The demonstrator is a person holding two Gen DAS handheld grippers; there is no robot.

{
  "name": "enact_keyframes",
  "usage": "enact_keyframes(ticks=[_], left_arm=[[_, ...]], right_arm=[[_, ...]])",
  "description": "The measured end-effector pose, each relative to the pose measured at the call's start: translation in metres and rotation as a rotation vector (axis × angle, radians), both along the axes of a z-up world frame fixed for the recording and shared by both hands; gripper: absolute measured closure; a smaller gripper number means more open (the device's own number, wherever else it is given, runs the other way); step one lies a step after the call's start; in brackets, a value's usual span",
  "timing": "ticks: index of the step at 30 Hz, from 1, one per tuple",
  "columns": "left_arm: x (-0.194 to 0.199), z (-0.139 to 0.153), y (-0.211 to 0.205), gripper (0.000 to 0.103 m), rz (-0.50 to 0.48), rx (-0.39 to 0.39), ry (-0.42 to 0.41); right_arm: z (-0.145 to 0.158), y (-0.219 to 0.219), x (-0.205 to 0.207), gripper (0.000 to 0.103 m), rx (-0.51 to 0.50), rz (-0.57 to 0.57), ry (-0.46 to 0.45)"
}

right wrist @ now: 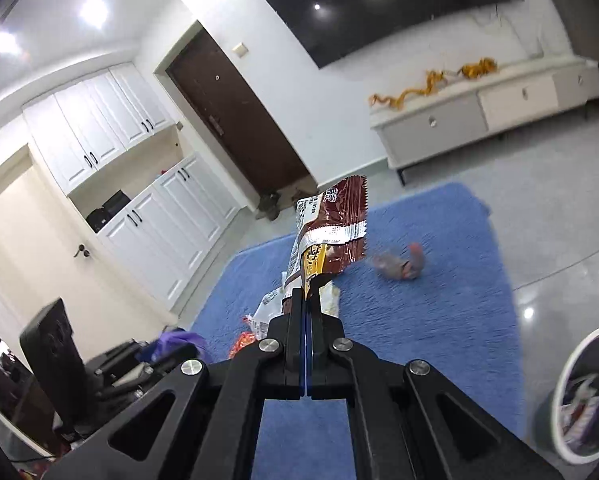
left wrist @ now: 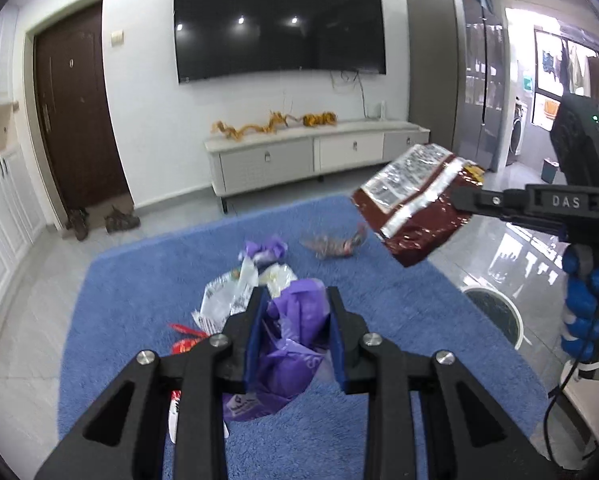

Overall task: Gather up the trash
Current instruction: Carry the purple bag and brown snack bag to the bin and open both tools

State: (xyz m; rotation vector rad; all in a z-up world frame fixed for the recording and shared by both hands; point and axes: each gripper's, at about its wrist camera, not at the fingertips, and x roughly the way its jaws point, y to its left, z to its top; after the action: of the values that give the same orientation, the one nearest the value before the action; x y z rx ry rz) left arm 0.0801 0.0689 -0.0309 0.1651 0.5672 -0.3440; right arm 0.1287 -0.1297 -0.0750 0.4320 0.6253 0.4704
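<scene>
Over the blue rug [left wrist: 147,280], left gripper [left wrist: 295,312] pinches a purple plastic bag [left wrist: 295,344], right gripper [right wrist: 306,296] clamps a brown snack wrapper [right wrist: 335,232]; bin [right wrist: 579,360] partly filled, about 4 wrappers remain.

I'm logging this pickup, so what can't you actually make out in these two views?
- Reddish wrapper on the rug: motion-blurred in both views.
- Bin contents: cut off by the right wrist view's edge.
- Purple bag: lower part hidden behind the left gripper.
</scene>
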Motion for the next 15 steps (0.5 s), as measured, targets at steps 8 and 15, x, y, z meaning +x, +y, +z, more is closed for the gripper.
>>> enact_keyframes(ticks=[8,15], left_arm=[[-0.025,0.035,-0.050,0.076,-0.071,0.032,-0.105],[-0.025,0.044,-0.119,0.076,-0.195,0.060,-0.125]], right_arm=[[0.036,-0.057,-0.057,0.103,-0.108,-0.119,-0.081],[0.040,-0.121,-0.095,0.103,-0.167,-0.255,-0.085]])
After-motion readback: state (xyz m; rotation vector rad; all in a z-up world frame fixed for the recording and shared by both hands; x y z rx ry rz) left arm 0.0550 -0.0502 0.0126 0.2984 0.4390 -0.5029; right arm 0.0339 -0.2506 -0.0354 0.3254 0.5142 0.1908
